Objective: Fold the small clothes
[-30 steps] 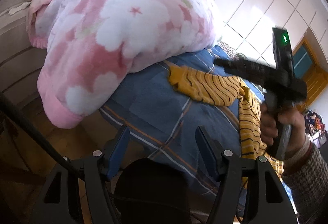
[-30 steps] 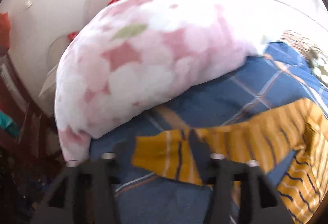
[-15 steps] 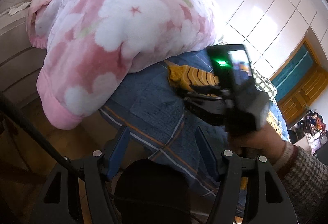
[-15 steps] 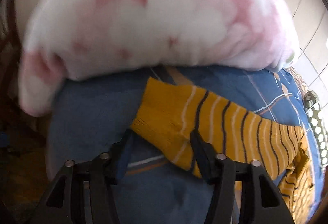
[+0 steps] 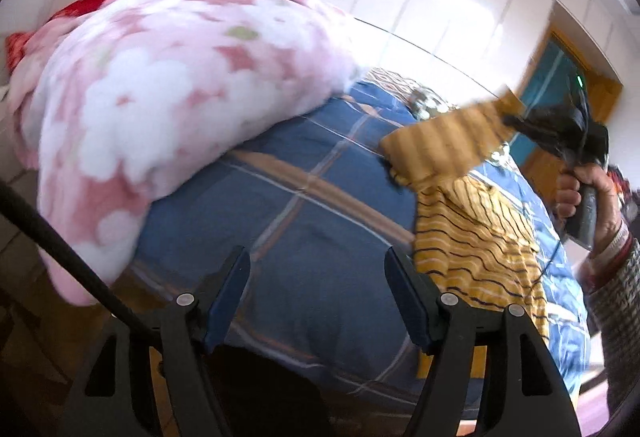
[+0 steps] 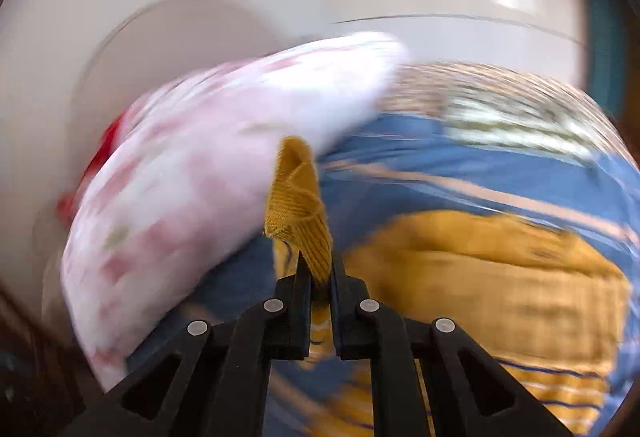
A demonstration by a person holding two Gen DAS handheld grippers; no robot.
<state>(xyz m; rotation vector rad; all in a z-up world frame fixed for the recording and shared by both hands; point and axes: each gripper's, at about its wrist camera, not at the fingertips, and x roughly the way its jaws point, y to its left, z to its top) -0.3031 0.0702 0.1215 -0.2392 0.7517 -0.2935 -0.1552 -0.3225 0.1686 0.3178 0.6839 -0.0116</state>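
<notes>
Knit cuff of the yellow striped sweater [image 6: 298,213] sits clamped in your right gripper [image 6: 320,273], sleeve lifted off the blue plaid bedspread [image 5: 320,221]. Your left gripper [image 5: 316,297] has jaws apart and opening, nothing between them, bedspread just ahead. Sweater body lies right of it. Pink floral blanket [image 5: 160,109] heaped beyond, left. Right view heavily blurred; background unreadable.
</notes>
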